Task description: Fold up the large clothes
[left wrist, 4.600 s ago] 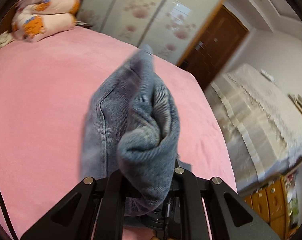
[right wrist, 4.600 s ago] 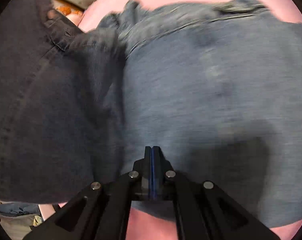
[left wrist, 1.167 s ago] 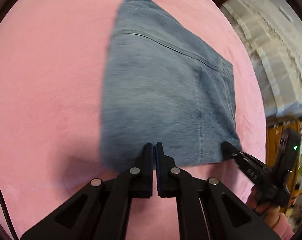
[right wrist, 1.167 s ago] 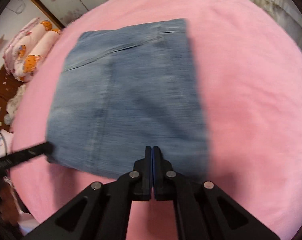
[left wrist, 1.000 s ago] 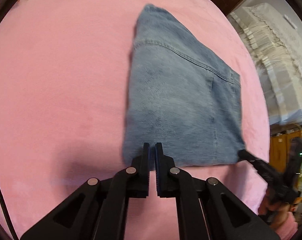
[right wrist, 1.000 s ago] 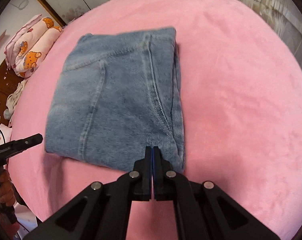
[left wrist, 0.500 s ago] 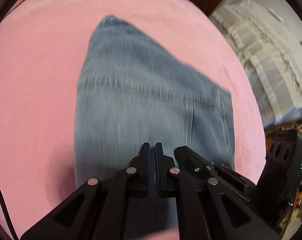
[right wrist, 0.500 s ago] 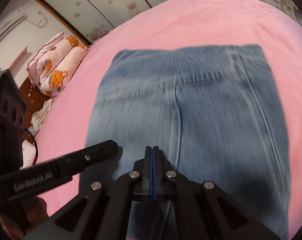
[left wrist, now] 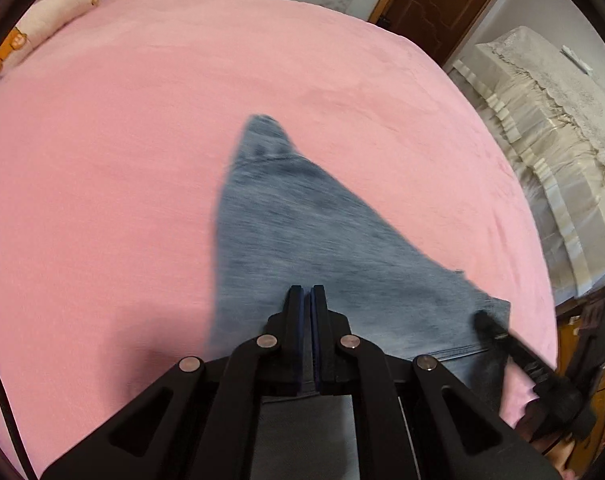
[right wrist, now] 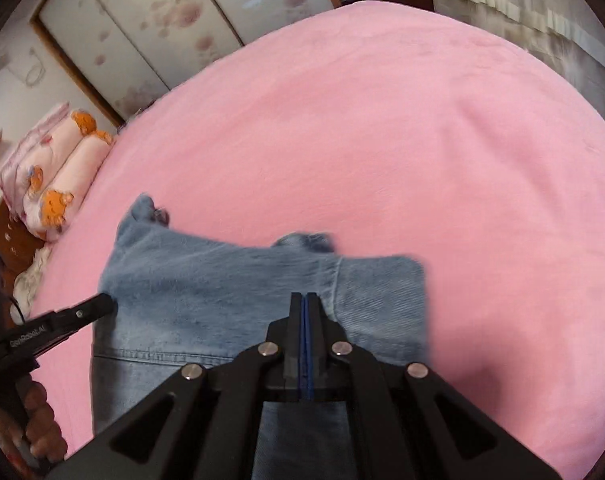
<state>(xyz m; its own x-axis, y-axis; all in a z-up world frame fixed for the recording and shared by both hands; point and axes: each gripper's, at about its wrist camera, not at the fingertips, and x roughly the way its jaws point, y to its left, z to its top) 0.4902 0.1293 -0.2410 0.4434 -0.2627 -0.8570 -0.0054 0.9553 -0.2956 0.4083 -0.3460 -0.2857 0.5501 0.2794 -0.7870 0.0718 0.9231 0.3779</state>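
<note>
Folded jeans lie on the pink bed, near its front edge, with both tools over them. Left hand-held gripper: jaws pressed together, nothing between the pads, tips above the denim near the close edge. Right hand-held gripper: likewise closed and empty, tips over the stack by a seam. Each tool also shows in the other's view — the right one at the jeans' near right corner, the left one at their left edge; whether either actually touches cloth cannot be told through the blur. Fold looks largely done, so the risk now is judged to be undoing it. A closed tip dragged across the top layer could catch a seam or hem and slide that layer off the one beneath. The far corners already look loose: two small bunched bits stick out there in the right view, and a sideways push could open them further. The stack sits close to the bed edge, so a pull toward the person could tip part of it over the side. The pink cover is soft and plush; pressing down hard may sink the stack and wrinkle it rather than flatten it. The two tools work close together — a crossing move could knock them into each other.
</note>
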